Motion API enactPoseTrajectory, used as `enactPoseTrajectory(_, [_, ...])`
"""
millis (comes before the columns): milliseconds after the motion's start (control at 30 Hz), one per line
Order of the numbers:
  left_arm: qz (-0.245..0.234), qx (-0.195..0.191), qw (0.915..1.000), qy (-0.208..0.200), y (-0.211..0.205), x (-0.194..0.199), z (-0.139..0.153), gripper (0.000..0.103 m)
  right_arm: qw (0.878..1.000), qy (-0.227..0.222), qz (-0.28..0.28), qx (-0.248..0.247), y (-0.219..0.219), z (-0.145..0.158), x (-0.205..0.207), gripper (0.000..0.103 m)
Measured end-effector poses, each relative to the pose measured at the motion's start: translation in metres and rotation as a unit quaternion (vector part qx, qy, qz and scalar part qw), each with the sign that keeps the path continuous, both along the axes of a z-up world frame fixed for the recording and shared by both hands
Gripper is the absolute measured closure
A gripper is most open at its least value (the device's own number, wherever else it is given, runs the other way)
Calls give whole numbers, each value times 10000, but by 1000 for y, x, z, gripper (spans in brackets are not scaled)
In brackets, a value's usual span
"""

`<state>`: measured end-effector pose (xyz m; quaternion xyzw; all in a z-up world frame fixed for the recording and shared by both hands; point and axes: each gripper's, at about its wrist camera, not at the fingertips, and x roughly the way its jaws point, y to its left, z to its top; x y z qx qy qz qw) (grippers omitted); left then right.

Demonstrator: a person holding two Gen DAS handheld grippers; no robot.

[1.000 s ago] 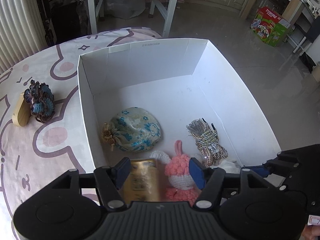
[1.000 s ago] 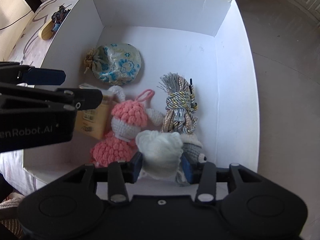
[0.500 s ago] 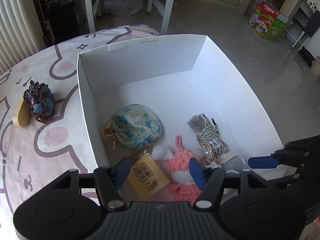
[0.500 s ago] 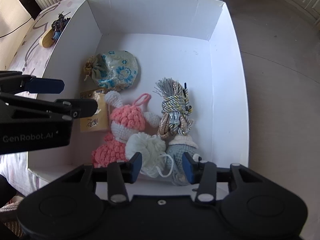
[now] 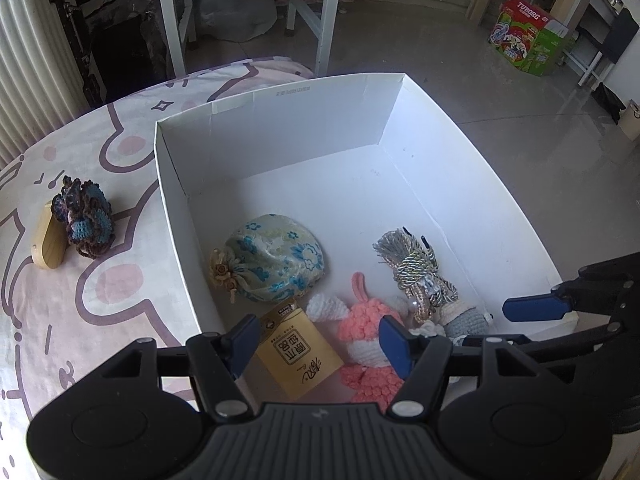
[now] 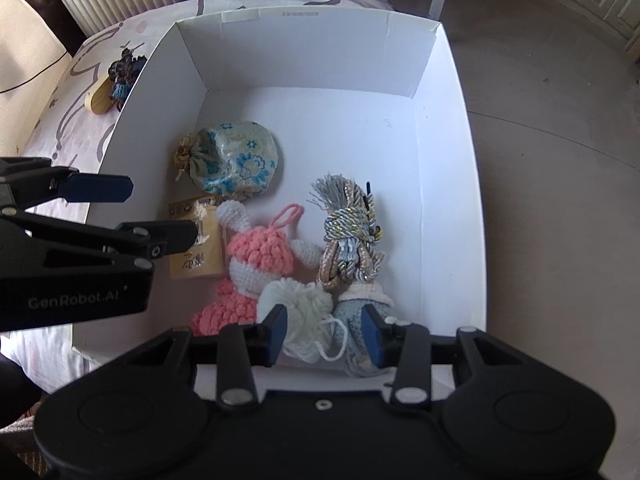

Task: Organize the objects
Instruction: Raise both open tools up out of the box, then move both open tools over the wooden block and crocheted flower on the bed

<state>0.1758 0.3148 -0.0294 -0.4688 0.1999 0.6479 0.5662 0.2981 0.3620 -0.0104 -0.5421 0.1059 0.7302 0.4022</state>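
A white cardboard box [image 5: 280, 92] holds a floral pouch [image 5: 276, 264], a tasselled cord bundle [image 5: 416, 272], a pink crochet bunny [image 5: 364, 332], a golden packet [image 5: 300, 356] and a grey-blue crochet toy [image 6: 356, 320] with a white pompom [image 6: 300, 308]. My left gripper [image 5: 320, 336] hangs open above the box's near left corner, over the packet and the bunny, touching neither. My right gripper [image 6: 324, 328] hovers above the pompom toy. Its jaws are closing, and the toy lies below them without the pads pressing on it.
Left of the box, a dark crochet piece [image 5: 84, 220] leans on a wooden block [image 5: 48, 240] on the cartoon-print cloth [image 5: 120, 320]. Beyond the table lie bare floor, white table legs [image 5: 328, 16] and a colourful carton [image 5: 524, 36].
Both grippers have drawn back from the box's contents. The golden packet now shows fully below the left fingers. The pompom toy lies lower in the box, and the right jaws have narrowed a little.
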Motion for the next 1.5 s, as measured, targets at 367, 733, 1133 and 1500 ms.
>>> enactPoseTrajectory(367, [14, 106, 9999, 132, -19, -3, 11, 26, 9978, 511, -42, 419, -19, 36, 7, 57])
enactPoseTrajectory(733, [338, 339, 9988, 139, -50, -29, 30, 7, 9930, 677, -174, 957, -38, 53, 9, 33])
enactPoseTrajectory(1133, [457, 387, 9980, 205, -69, -41, 32, 0, 9887, 786, -350, 1232, -52, 55, 14, 2])
enactPoseTrajectory(1500, [604, 414, 9970, 242, -75, -50, 35, 0, 9856, 913, -520, 1321, -53, 60, 19, 0])
